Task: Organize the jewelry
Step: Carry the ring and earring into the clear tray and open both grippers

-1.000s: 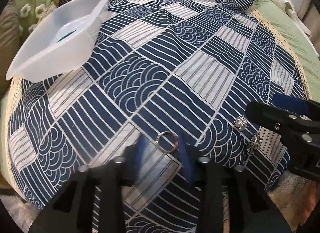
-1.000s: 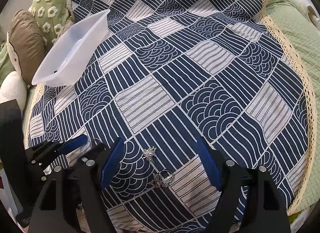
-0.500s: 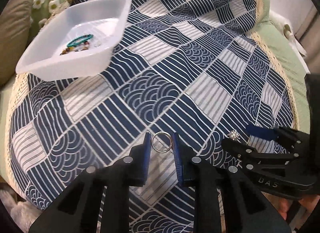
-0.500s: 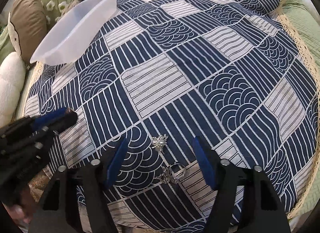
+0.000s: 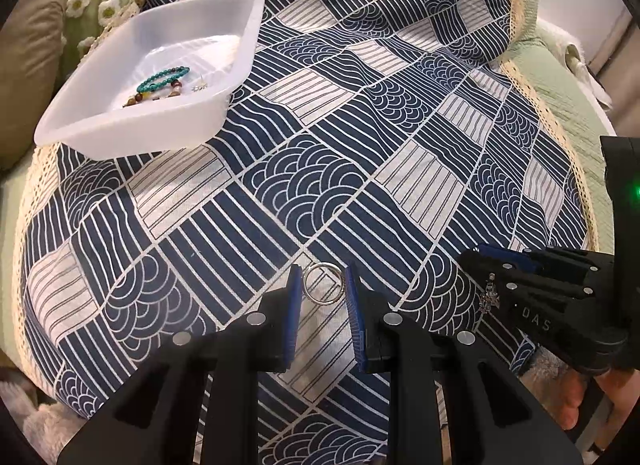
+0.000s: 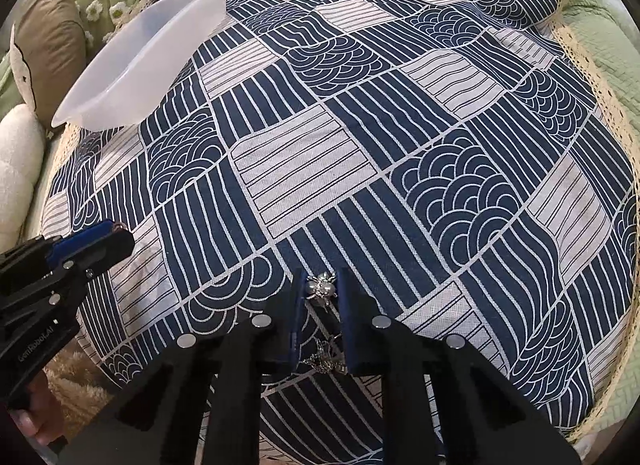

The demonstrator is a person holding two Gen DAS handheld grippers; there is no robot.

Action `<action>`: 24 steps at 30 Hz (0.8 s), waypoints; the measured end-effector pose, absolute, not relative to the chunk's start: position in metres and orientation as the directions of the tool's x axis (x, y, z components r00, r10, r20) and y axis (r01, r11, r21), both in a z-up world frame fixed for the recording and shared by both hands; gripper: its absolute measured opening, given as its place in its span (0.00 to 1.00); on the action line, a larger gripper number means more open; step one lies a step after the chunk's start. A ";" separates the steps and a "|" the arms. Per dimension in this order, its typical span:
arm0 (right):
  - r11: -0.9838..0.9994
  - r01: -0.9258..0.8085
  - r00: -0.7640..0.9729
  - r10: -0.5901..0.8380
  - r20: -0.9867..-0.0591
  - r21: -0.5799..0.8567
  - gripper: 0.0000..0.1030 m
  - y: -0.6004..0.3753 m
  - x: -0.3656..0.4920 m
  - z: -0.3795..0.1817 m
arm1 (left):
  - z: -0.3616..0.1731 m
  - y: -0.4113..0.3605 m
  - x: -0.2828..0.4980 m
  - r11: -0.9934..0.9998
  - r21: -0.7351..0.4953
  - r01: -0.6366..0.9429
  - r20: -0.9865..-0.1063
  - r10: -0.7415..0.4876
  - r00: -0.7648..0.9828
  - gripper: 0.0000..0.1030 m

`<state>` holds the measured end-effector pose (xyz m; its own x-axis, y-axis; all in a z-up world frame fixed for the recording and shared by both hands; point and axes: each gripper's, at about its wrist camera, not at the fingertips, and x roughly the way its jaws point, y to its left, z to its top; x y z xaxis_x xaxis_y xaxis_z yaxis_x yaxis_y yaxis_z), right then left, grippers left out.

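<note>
My left gripper (image 5: 322,285) is shut on a silver ring (image 5: 323,283), held between its blue pads above the patterned cloth. My right gripper (image 6: 319,289) is shut on a silver spider brooch with pearls (image 6: 320,287). A second silver trinket (image 6: 326,357) lies on the cloth between the right gripper's fingers, lower down. In the left wrist view the right gripper (image 5: 508,265) shows at the right, with a small silver charm (image 5: 489,299) dangling beside it. The white plastic tray (image 5: 132,125) at the far left holds a turquoise bead bracelet (image 5: 162,79) and other beads.
A blue-and-white patterned cloth (image 5: 360,137) covers a rounded green cushion (image 5: 568,113). Green daisy-pattern and brown pillows (image 6: 52,33) sit behind the tray (image 6: 132,65). The left gripper (image 6: 80,249) shows at the left of the right wrist view.
Both grippers have closed: the left on the ring, the right on the spider brooch. The left gripper has lifted with the ring, bringing the tray's contents into view.
</note>
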<state>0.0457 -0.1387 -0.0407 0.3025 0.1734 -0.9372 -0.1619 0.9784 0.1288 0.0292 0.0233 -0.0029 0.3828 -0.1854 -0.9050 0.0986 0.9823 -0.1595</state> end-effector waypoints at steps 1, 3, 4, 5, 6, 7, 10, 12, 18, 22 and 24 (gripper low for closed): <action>0.978 -0.157 0.306 0.180 -0.935 0.137 0.16 -0.140 0.046 -0.039 | -0.002 0.024 0.029 0.982 -0.161 0.100 -0.904 -0.187 0.384 0.20; 0.975 -0.152 0.320 0.202 -0.926 0.161 0.16 -0.141 0.045 -0.033 | 0.003 0.026 0.028 0.981 -0.165 0.099 -0.898 -0.191 0.396 0.20; 0.971 -0.157 0.328 0.226 -0.917 0.183 0.16 -0.141 0.046 -0.027 | 0.006 0.028 0.028 0.981 -0.166 0.100 -0.895 -0.192 0.403 0.20; 0.966 -0.160 0.336 0.247 -0.909 0.203 0.16 -0.139 0.048 -0.020 | 0.015 0.033 0.028 0.981 -0.169 0.092 -0.886 -0.192 0.422 0.20; 0.960 -0.167 0.348 0.271 -0.897 0.225 0.16 -0.136 0.050 -0.011 | 0.023 0.038 0.028 0.980 -0.181 0.086 -0.876 -0.201 0.438 0.20; 0.952 -0.190 0.364 0.294 -0.884 0.239 0.16 -0.128 0.053 0.001 | 0.034 0.046 0.029 0.976 -0.199 0.083 -0.864 -0.215 0.455 0.20; 0.931 -0.271 0.390 0.340 -0.856 0.246 0.16 -0.097 0.063 0.032 | 0.067 0.072 0.041 0.976 -0.208 0.059 -0.834 -0.208 0.511 0.20; 0.915 -0.319 0.398 0.367 -0.841 0.248 0.16 -0.073 0.076 0.050 | 0.085 0.090 0.054 0.980 -0.194 0.034 -0.821 -0.181 0.541 0.20; 0.870 -0.443 0.394 0.406 -0.825 0.217 0.16 0.006 0.133 0.077 | 0.101 0.151 0.110 0.993 -0.094 -0.073 -0.815 -0.034 0.579 0.20; 0.858 -0.485 0.369 0.377 -0.849 0.170 0.16 0.049 0.176 0.059 | 0.079 0.183 0.150 0.991 -0.090 -0.097 -0.842 -0.024 0.539 0.20; 0.856 -0.498 0.357 0.351 -0.866 0.142 0.16 0.064 0.188 0.045 | 0.058 0.197 0.168 0.989 -0.097 -0.113 -0.867 -0.028 0.497 0.20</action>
<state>0.1879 0.0639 0.0446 0.3565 0.3507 -0.8660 -0.4976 0.8558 0.1417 0.1684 0.1970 0.0583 0.4972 -0.0284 -0.8672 -0.1135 0.9887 -0.0975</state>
